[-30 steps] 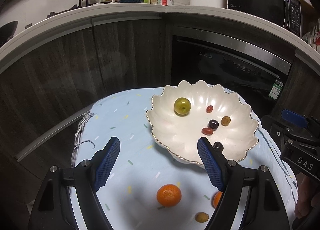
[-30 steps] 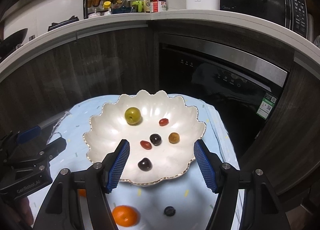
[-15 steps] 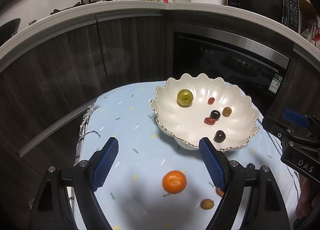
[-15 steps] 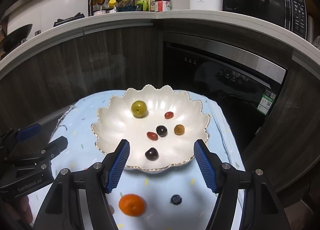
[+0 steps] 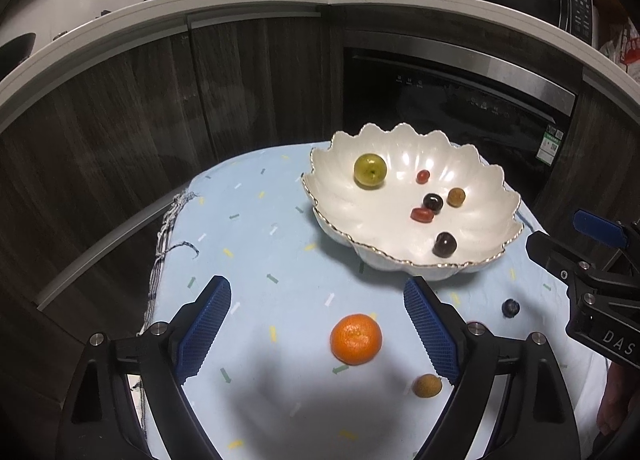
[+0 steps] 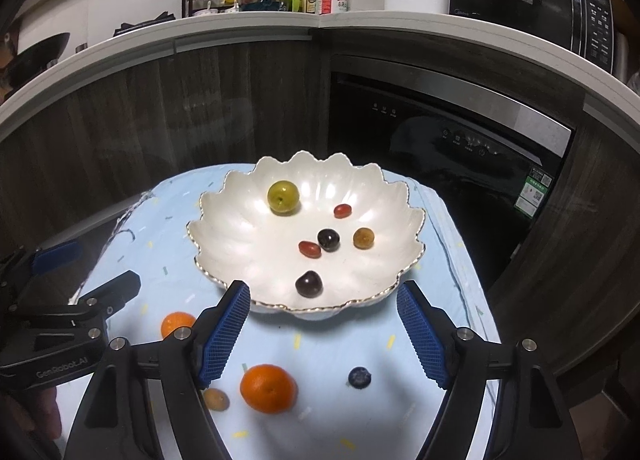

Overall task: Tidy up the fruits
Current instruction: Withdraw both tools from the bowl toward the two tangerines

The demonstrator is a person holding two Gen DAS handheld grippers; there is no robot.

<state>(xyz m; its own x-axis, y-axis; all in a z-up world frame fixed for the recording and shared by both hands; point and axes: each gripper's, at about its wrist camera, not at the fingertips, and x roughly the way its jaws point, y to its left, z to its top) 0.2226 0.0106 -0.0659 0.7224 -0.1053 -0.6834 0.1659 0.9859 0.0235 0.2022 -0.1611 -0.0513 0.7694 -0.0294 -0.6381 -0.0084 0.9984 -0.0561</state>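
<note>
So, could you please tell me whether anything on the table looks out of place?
Yes: two oranges, a blueberry and a small brown fruit lie loose on the blue cloth, outside the white bowl holding the other fruit.

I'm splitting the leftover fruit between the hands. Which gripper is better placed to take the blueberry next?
Right. The blueberry lies between the right gripper's open fingers, near the bowl. For the left gripper it sits off to the side; the orange suits it better.

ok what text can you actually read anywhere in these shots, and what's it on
"GenRobot.AI": side of the left gripper, right wrist view.
"DAS": cut off at the frame edge, on the right gripper, left wrist view.
Bottle labels, green sticker on the dishwasher, microwave buttons: too small to read.
</note>
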